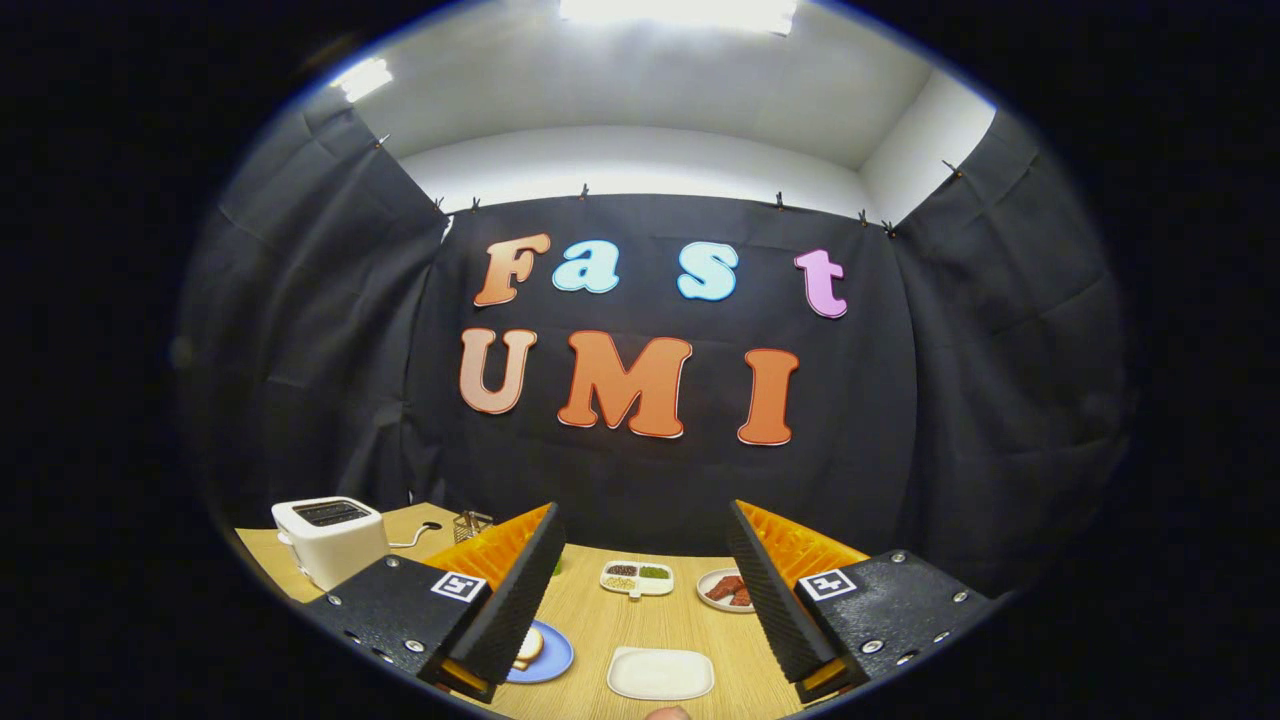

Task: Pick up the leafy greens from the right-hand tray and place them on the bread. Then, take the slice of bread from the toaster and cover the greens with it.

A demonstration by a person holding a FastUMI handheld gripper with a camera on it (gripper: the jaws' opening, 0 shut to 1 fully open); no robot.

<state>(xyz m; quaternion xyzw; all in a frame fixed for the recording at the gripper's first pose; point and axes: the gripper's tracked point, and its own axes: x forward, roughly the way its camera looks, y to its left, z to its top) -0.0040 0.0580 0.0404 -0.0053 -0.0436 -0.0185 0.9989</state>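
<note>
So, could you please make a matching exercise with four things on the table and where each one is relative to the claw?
Things:
1. toaster
2. blue plate
3. white rectangular plate
4. divided dish

Places:
A. between the fingers, nearest
B. beyond the fingers, in the open gap
C. partly behind the left finger
D. far left, outside the left finger

The claw is open and holds nothing.

Pairs: 1-D, 2-C, 3-A, 4-B
</note>
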